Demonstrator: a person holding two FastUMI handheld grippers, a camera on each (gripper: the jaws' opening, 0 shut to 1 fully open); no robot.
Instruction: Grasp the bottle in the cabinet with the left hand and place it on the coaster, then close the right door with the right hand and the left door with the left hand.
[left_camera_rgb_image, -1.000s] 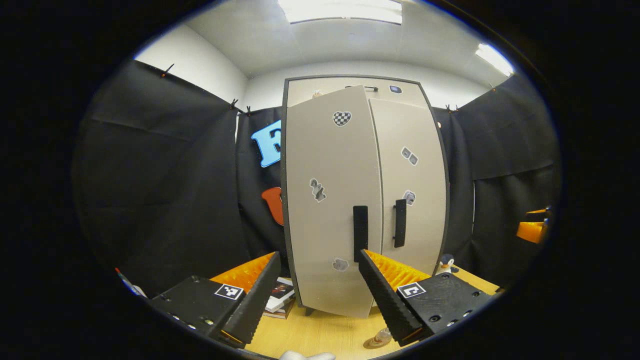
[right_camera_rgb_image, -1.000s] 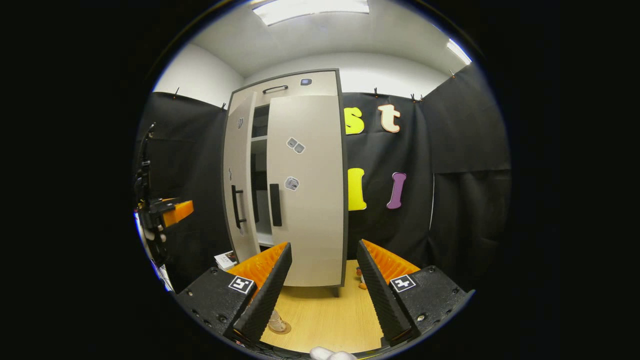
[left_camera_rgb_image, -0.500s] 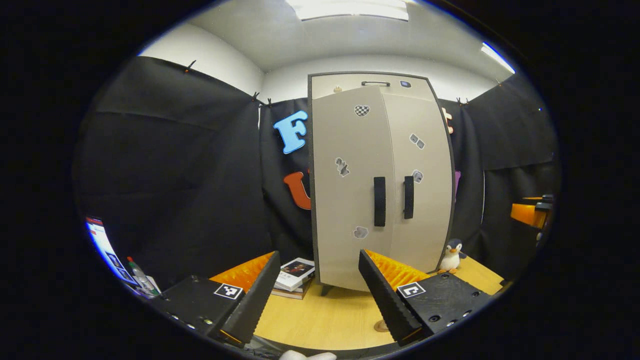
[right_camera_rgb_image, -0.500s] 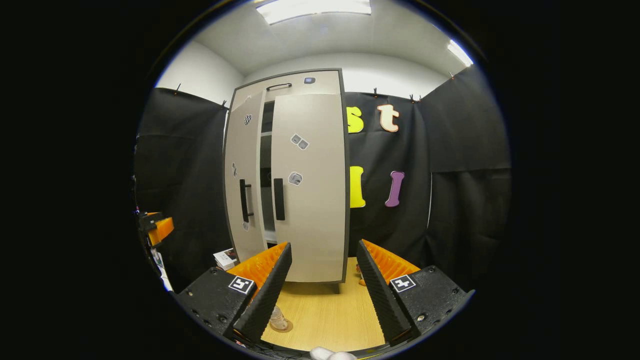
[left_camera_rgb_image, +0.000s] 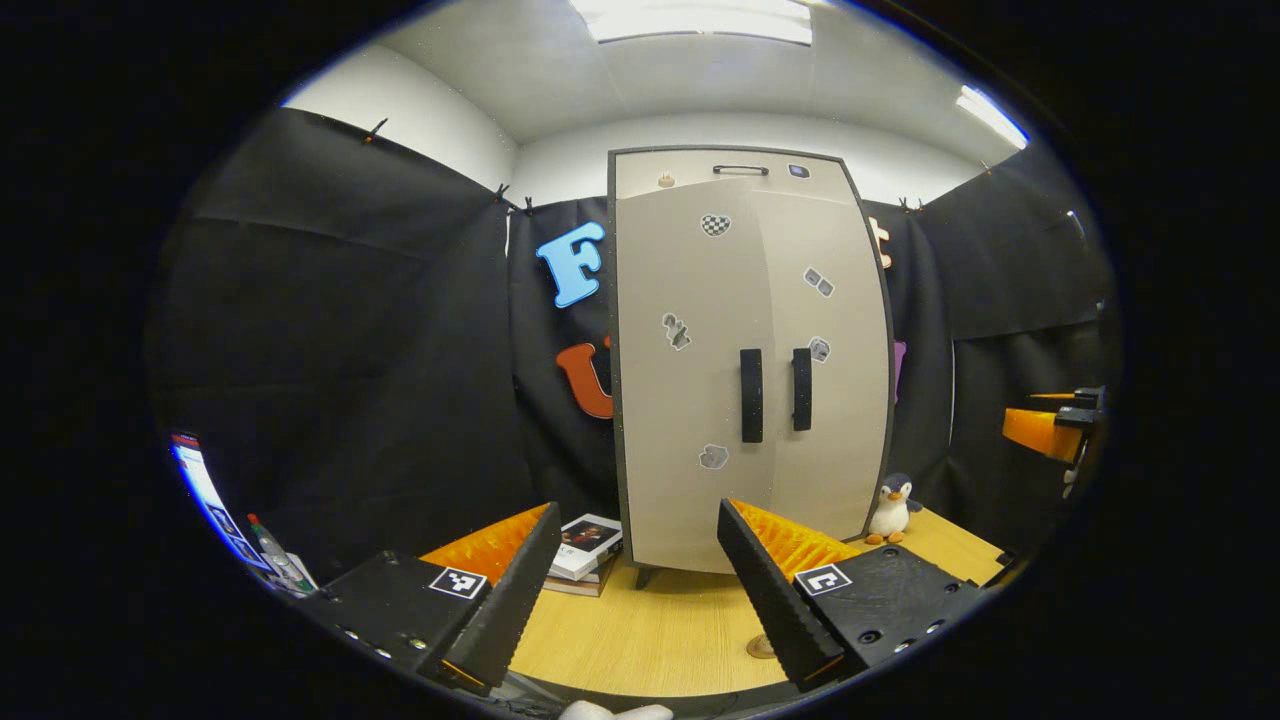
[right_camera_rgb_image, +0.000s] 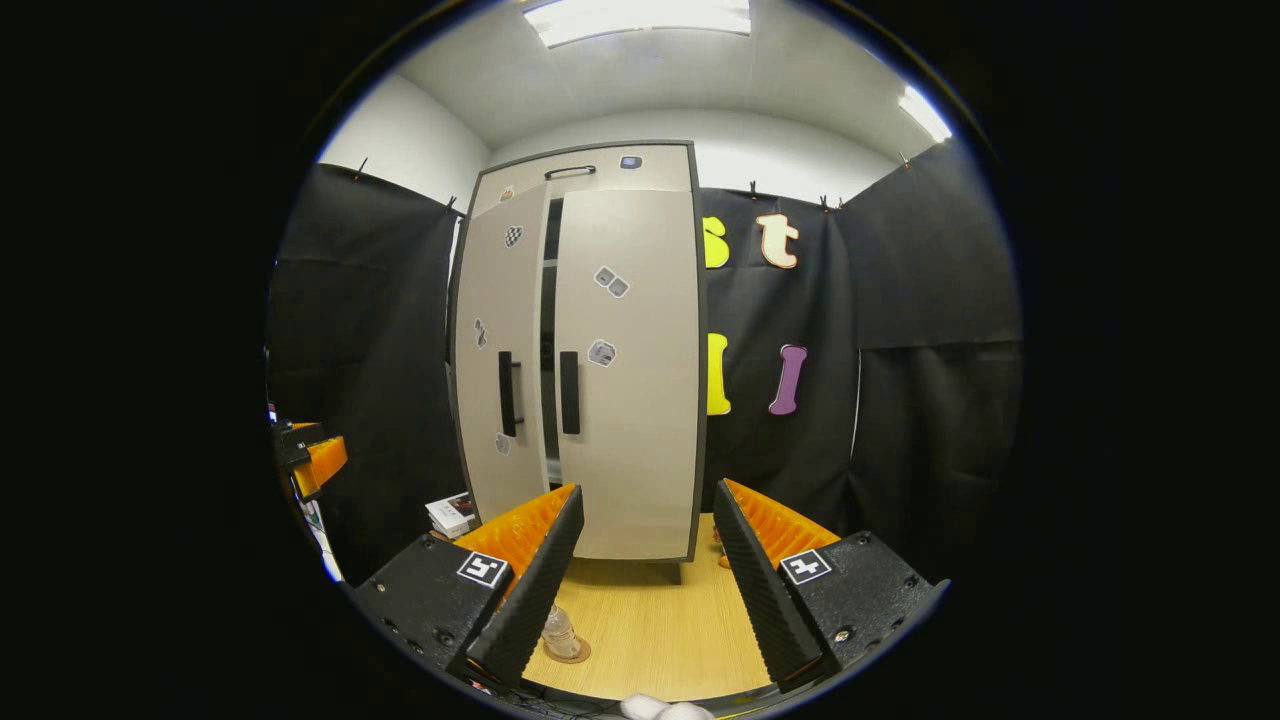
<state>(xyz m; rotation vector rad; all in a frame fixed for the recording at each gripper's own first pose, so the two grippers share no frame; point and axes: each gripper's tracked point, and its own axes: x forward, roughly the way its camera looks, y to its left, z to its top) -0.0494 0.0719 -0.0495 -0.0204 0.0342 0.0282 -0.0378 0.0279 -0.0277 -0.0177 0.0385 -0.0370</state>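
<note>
1. Left gripper (left_camera_rgb_image: 635, 590) and right gripper (right_camera_rgb_image: 640, 570): fingers spread, holding nothing, well back from the cabinet (right_camera_rgb_image: 620, 170).
2. Bottle (right_camera_rgb_image: 559, 632) on coaster (right_camera_rgb_image: 568, 655), before the cabinet.
3. Right door (right_camera_rgb_image: 628, 370) flush; left door (right_camera_rgb_image: 500, 350) slightly ajar, probably wanting a push.

Matt smooth cabinet (left_camera_rgb_image: 700, 380), pale wood-grain table (left_camera_rgb_image: 650, 640), clear plastic bottle (right_camera_rgb_image: 560, 632).
</note>
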